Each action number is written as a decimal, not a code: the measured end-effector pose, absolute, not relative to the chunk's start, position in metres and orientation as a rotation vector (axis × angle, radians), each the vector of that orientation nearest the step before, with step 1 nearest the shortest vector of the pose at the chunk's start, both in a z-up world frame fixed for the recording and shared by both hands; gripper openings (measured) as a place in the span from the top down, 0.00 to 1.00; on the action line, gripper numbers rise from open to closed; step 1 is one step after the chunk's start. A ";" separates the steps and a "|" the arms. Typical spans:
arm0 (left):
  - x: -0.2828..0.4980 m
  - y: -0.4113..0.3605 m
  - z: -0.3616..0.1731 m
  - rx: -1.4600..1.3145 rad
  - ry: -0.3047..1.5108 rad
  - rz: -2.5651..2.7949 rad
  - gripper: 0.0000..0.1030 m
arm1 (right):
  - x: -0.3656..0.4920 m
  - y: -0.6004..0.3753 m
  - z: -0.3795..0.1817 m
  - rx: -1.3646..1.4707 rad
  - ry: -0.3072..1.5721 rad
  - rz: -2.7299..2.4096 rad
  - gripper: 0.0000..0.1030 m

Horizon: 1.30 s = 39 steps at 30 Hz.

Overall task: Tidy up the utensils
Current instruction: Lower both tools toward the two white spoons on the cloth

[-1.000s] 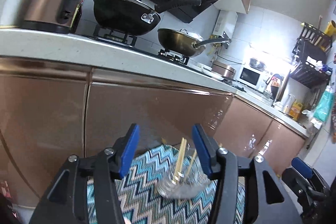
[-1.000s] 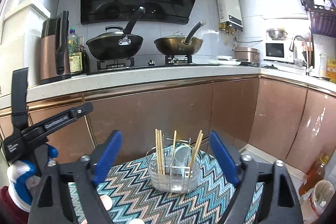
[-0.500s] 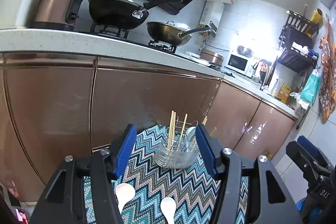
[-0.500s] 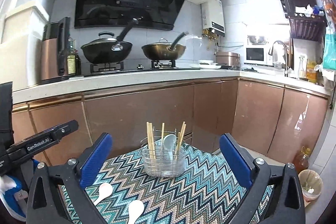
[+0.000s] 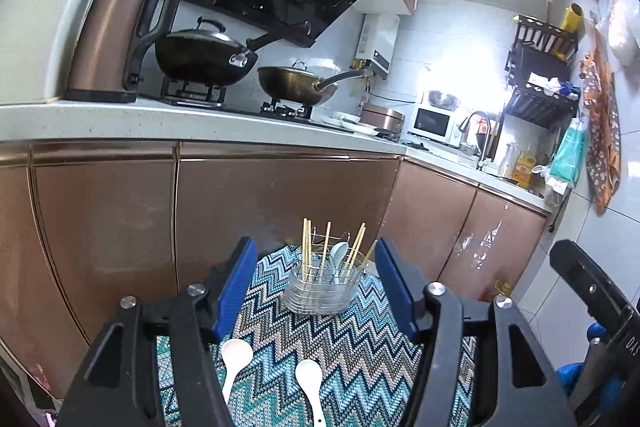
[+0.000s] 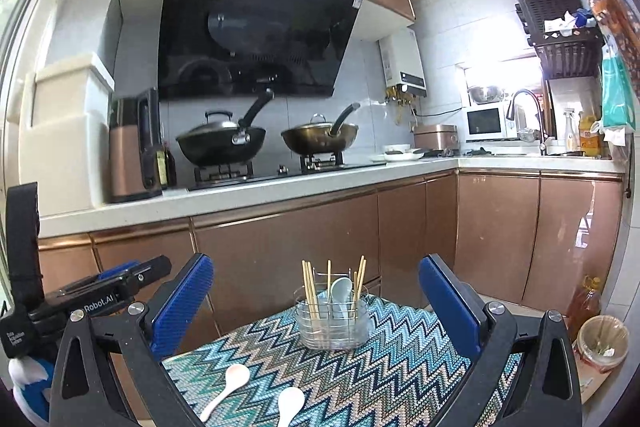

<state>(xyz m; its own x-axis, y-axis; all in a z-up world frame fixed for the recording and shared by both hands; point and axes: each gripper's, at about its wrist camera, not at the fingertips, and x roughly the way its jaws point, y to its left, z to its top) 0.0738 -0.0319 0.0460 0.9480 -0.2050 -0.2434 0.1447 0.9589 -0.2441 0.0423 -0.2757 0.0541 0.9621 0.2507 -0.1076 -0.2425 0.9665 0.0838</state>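
A clear utensil holder (image 5: 322, 287) (image 6: 334, 319) stands at the far end of a zigzag-patterned mat (image 5: 352, 359) (image 6: 360, 367). Several wooden chopsticks (image 5: 306, 251) (image 6: 310, 289) and a pale spoon (image 5: 338, 255) (image 6: 340, 289) stand in it. Two white spoons lie loose on the near part of the mat: one on the left (image 5: 234, 359) (image 6: 228, 385), one in the middle (image 5: 310, 383) (image 6: 289, 405). My left gripper (image 5: 316, 287) is back from the holder, its jaws opening with nothing between them. My right gripper (image 6: 316, 311) stands wide open and empty, also back from the holder.
Bronze cabinet doors (image 6: 288, 251) stand right behind the mat under a white counter (image 6: 240, 193) with two woks, a kettle (image 6: 132, 147) and a microwave. A bottle and a lidded tub (image 6: 602, 341) sit on the floor at right.
Both grippers have drawn back from the holder and risen slightly, so the two loose spoons came into view. Both sets of jaws have widened.
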 end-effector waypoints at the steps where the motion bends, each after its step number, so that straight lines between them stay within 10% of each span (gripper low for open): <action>1: 0.071 -0.033 0.048 -0.224 0.268 -0.180 0.42 | 0.038 -0.277 0.056 0.074 0.111 0.253 0.00; 39: 0.163 0.006 -0.074 -0.267 0.661 -0.149 0.40 | 0.131 -0.263 -0.049 0.064 0.549 0.317 0.00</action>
<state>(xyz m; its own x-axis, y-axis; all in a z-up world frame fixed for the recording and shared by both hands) 0.1628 0.0058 -0.0744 0.7806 -0.2201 -0.5850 0.0514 0.9554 -0.2909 0.1315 -0.2633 -0.0487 0.8056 0.3132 -0.5030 -0.2794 0.9494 0.1437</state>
